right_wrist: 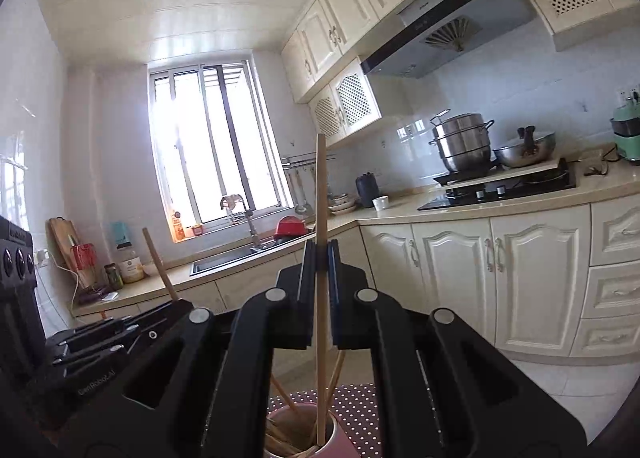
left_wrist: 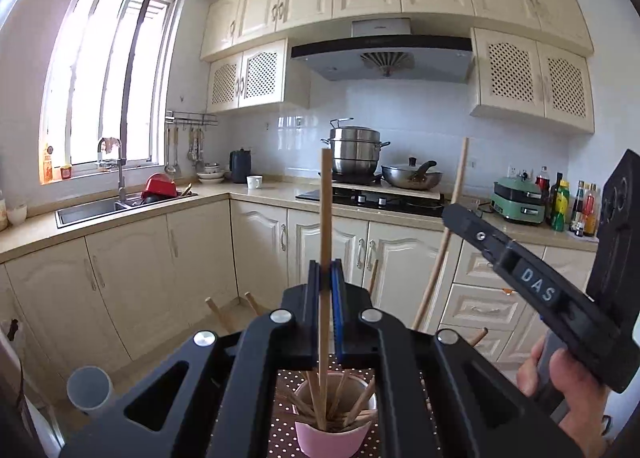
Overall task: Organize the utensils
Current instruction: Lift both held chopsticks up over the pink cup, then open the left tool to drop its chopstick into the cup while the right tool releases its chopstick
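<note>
Kitchen, dotted worktop (left_wrist: 288,430). Pink cup (left_wrist: 332,434) of chopsticks. Left gripper (left_wrist: 326,282), right gripper (right_wrist: 321,258): fingers each pinching one chopstick (left_wrist: 325,218) mid-shaft. Likely light, stiff, smooth wood; prone to pivoting.

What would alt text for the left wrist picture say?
The left gripper is shut on an upright chopstick above a pink cup of chopsticks. At right, a hand holds the right gripper with another chopstick, in a cream kitchen.
</note>
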Motion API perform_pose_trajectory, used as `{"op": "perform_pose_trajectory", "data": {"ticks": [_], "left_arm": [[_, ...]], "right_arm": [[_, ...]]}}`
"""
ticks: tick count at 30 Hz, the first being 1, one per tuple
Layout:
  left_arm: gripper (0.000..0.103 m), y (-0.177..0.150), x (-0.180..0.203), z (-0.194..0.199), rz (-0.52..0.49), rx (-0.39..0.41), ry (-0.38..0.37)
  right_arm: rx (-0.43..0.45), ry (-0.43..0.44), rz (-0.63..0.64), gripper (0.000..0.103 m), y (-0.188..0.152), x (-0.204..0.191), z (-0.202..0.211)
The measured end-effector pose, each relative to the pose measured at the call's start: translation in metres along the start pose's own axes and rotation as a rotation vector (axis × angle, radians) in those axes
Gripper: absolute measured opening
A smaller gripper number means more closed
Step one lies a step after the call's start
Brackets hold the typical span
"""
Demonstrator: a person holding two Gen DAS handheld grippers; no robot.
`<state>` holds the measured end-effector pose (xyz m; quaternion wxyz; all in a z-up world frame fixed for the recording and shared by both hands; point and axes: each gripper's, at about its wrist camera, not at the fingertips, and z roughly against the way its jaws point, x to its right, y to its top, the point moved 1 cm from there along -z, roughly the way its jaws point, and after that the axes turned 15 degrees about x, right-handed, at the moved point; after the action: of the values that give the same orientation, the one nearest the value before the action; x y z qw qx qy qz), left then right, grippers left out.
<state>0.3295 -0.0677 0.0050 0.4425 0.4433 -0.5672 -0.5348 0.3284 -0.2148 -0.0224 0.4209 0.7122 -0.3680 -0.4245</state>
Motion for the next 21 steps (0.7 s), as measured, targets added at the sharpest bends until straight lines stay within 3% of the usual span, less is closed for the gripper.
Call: {"op": "perform_pose_trajectory", "data": {"ticks": [4,9,10,11,13,21], "left_arm": [[0.006,-0.001,0.002,0.000,-0.002,0.000,-0.038],[0.007,-0.003,0.003,-0.001,-0.043,0.006,-0.024],[0.010,-0.003,0.002,-0.002,-0.040,0.004,-0.025],[0.023,-0.004,0.002,-0.001,-0.040,-0.001,-0.022],[0.039,-0.004,0.001,-0.002,-0.036,-0.011,-0.017],[0.044,-0.006,-0.007,0.004,-0.023,-0.027,0.000]], "right_arm": [[0.000,0.034,-0.028,0.006,-0.005,0.001,-0.006],[-0.027,0.078,0.008,0.006,-0.013,-0.005,-0.007],[-0.035,0.084,0.005,0.006,-0.015,-0.006,-0.007],[-0.041,0.085,0.009,0.006,-0.016,-0.005,-0.007],[-0.052,0.092,0.019,0.006,-0.017,-0.005,-0.007],[-0.092,0.116,0.085,0.006,-0.021,-0.015,0.003]]}}
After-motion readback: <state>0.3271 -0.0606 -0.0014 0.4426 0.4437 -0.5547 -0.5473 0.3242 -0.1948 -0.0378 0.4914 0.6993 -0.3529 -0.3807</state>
